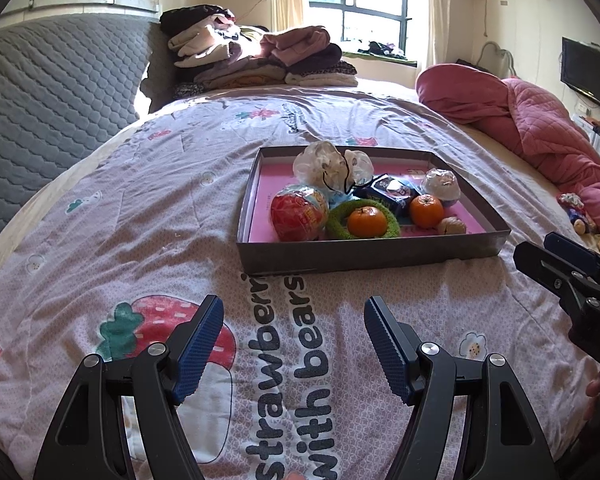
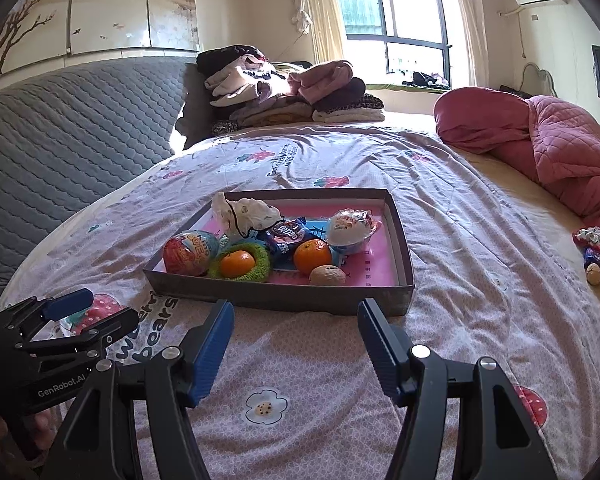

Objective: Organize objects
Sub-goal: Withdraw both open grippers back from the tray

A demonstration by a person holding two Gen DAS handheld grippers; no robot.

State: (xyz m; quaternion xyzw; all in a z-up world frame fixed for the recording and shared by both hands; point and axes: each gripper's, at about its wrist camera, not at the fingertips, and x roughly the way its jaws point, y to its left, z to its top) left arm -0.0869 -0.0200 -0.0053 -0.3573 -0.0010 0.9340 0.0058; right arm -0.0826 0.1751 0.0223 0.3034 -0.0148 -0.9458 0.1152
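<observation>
— Item one? Shallow grey box (image 1: 364,254) with pink floor, flat on printed quilt (image 1: 140,208); well ahead of both sets of jaws, untouched.
— Contents? Two mandarins, one (image 1: 366,222) nested in green knitted ring (image 1: 388,216), other (image 1: 427,210) beside walnut (image 1: 452,226); red foil egg (image 1: 296,216) at left corner.
— Grippers? Left gripper (image 1: 294,344) spread wide, empty. Right gripper (image 2: 296,346) likewise wide, empty.
— Beyond? Folded clothes (image 1: 260,56), pink blanket (image 1: 540,120).

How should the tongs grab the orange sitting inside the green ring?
Probably from above, pinching the orange across its round middle. The green ring hugs its lower half and the tray wall blocks a low approach, so only the top sticks out free. Both tongs are open.
</observation>
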